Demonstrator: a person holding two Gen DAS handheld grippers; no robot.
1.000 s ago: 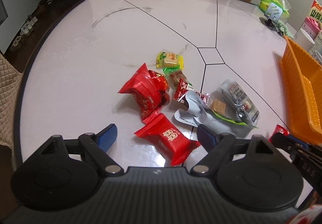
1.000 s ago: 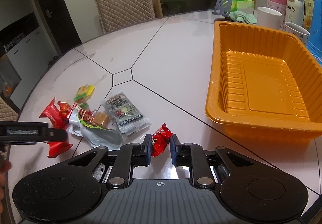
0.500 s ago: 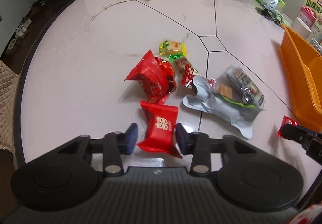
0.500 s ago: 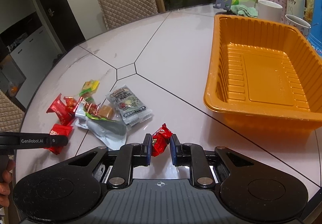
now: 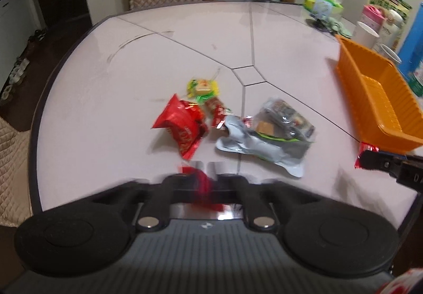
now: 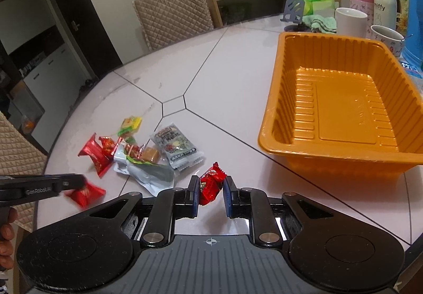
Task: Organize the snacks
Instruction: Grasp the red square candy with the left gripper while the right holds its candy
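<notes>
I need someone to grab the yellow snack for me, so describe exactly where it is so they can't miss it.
On the round white table, left of the orange plastic tray, lies a pile of snack packets. The small yellow and green packet sits at the pile's far edge, nearest the quilted chair. It is the only yellow one; its neighbours are red or silver.

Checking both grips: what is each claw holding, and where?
Left claw: red packet, by one end. Right claw: small red candy, across its middle.
</notes>
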